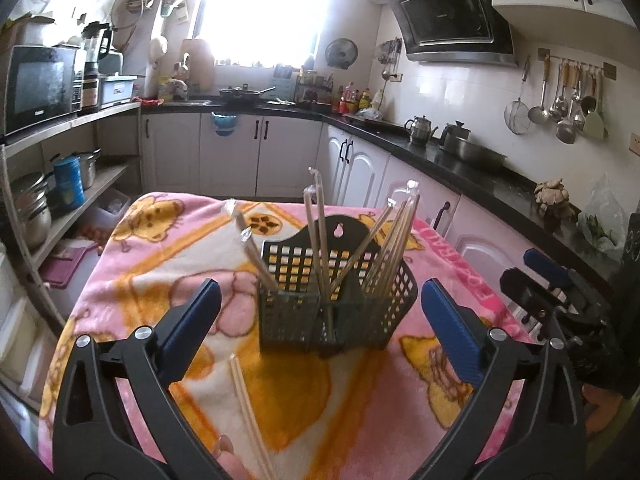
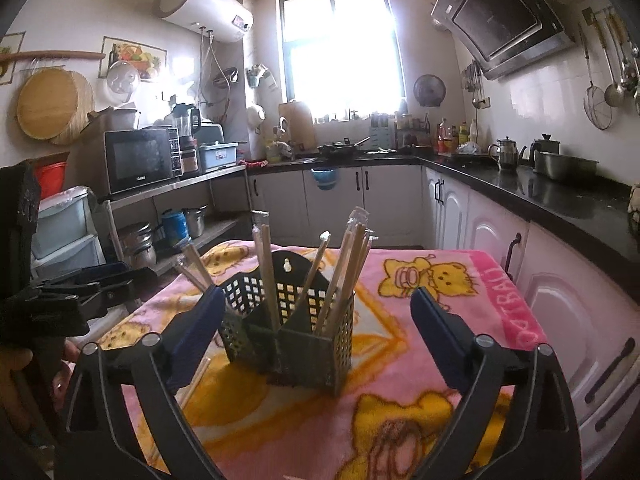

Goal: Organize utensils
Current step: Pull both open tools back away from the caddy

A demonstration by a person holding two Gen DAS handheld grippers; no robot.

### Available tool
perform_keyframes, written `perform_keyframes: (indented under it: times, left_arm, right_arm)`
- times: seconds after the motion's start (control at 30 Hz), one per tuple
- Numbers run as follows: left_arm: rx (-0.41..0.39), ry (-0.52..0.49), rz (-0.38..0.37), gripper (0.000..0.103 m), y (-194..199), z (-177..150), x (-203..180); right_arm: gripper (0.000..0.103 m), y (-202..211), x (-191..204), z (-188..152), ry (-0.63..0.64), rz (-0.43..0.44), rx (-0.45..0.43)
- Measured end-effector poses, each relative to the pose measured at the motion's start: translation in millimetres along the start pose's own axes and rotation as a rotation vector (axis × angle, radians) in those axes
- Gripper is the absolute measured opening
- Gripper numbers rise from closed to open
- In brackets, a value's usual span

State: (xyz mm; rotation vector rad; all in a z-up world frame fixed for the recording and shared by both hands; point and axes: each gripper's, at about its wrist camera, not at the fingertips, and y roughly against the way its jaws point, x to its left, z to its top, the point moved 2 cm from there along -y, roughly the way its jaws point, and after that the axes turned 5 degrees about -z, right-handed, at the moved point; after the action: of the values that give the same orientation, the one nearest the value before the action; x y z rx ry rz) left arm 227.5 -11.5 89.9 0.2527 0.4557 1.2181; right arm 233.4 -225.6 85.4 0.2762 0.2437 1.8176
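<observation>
Item: my left gripper (image 1: 320, 316) and right gripper (image 2: 318, 328), fingers spread, empty. Green basket (image 1: 332, 308) of wrapped chopsticks (image 1: 316, 232) stands mid-bench on pink blanket (image 1: 160, 280); one loose pair (image 1: 250, 408) lies beside.

Left gripper (image 1: 320, 308) is standing with jaws spread wide, nothing gripped, pointing slightly downward. Right gripper (image 2: 318, 326) is likewise gaping, pads clear of contact, tilted gently down. A hand (image 2: 16, 364) is gripping the left handle.

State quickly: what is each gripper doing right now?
Left gripper: jaws open, holding nothing.
Right gripper: jaws open, holding nothing.
</observation>
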Motion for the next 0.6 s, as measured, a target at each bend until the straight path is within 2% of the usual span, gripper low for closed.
perform_keyframes:
  times: [0.27, 0.6]
  left_arm:
    - [0.037, 0.014, 0.016, 0.092, 14.1, -30.8, 4.0]
    - [0.083, 0.027, 0.049, 0.092, 26.4, -76.5, 5.1]
  right_arm:
    - [0.097, 21.1, 12.9, -19.0, 0.018, -0.013, 0.026]
    - [0.097, 39.4, 21.1, -59.9, 0.018, -0.036, 0.069]
